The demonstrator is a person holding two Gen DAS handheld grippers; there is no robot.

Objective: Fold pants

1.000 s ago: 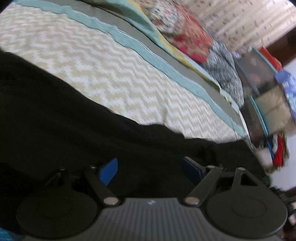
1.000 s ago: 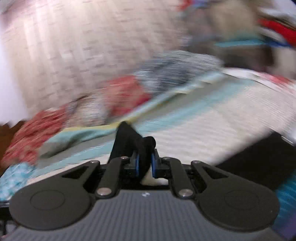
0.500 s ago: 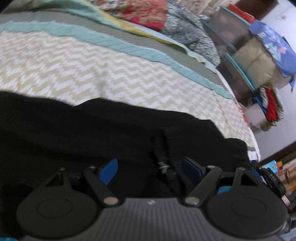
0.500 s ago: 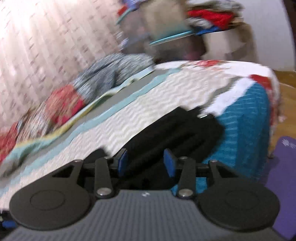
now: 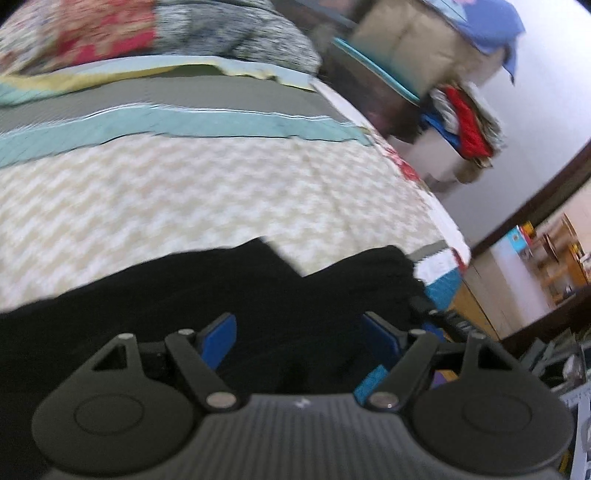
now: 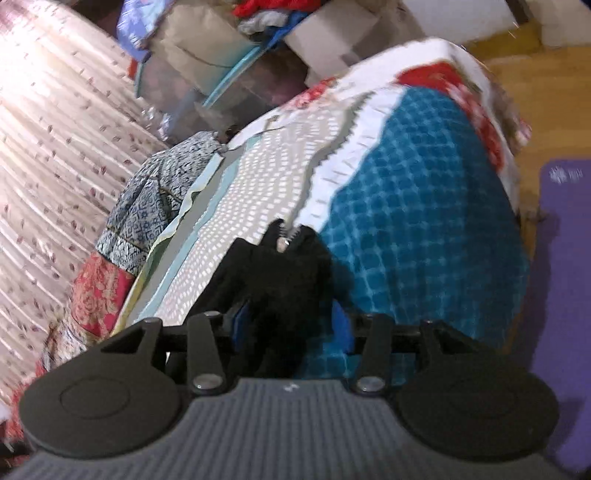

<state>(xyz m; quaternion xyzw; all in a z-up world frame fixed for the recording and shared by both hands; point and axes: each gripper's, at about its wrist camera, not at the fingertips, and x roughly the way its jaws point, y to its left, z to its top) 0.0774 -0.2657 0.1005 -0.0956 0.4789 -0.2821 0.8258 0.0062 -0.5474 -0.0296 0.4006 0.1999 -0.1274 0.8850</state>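
Note:
Black pants [image 5: 229, 295] lie across the near part of the bed, on the zigzag bedspread [image 5: 184, 199]. My left gripper [image 5: 301, 334] is open just above the black cloth, blue pads wide apart, nothing between them. In the right wrist view the end of the pants [image 6: 280, 273] with a metal zipper [image 6: 286, 238] lies at the bed's edge. My right gripper [image 6: 291, 321] is open, its blue pads on either side of that cloth, not pressing it.
The bed's corner with a blue checked blanket [image 6: 417, 206] drops to a wooden floor with a purple mat [image 6: 569, 266]. Patterned pillows [image 5: 147, 33] lie at the bed's far side. Boxes and piled clothes [image 5: 461, 122] stand beyond the bed. A curtain [image 6: 55, 129] hangs behind.
My right gripper, shut on black cloth a second ago, has opened and now points at the pants' end by the bed corner. The left view has swung right; the left gripper stays open.

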